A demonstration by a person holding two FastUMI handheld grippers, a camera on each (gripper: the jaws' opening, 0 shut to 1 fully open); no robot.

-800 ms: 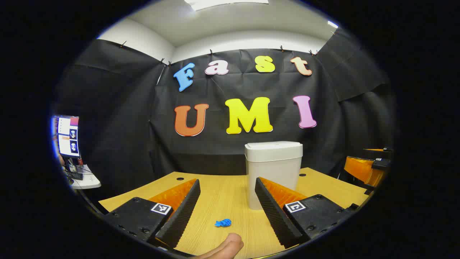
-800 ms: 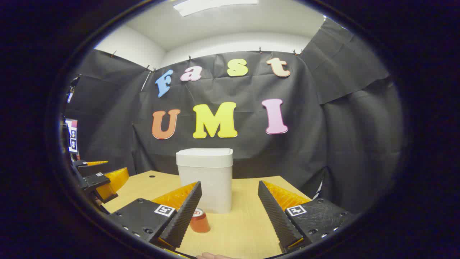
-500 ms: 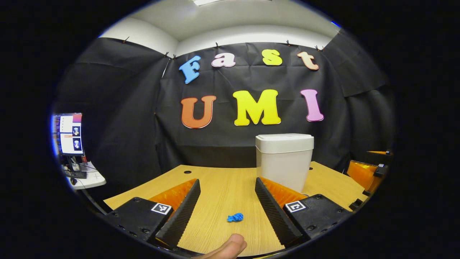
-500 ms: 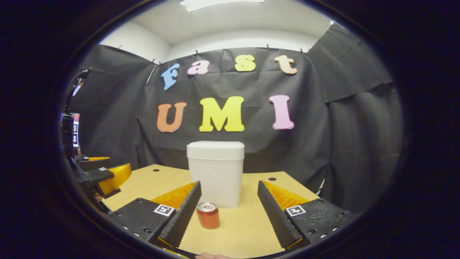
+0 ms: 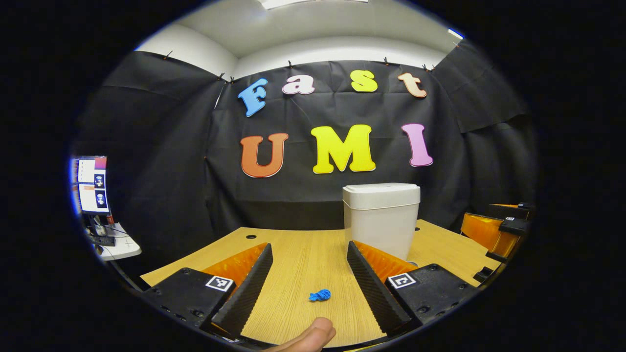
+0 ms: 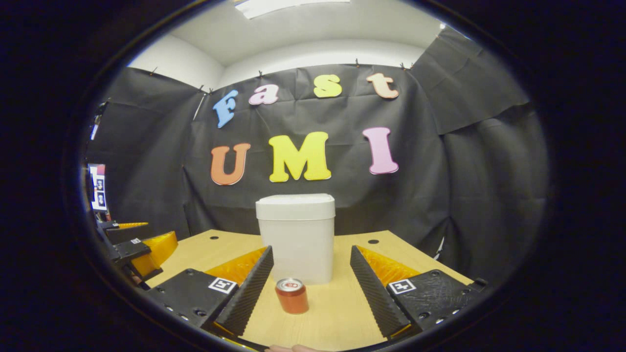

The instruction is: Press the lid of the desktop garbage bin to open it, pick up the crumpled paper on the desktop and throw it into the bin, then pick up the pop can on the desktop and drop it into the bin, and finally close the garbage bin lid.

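Ahead, crumpled paper [image 5: 320, 295] lies between wide-open, empty left tongs [image 5: 309, 281]; pop can [image 6: 292, 296] between gaping right tongs [image 6: 311, 281].

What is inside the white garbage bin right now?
Cannot be seen: the garbage bin has its lid shut. The crumpled paper and pop can sit on the desktop.

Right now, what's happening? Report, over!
Both grippers open, holding nothing. Bin lid shut. Paper and can on desk. Path clear.
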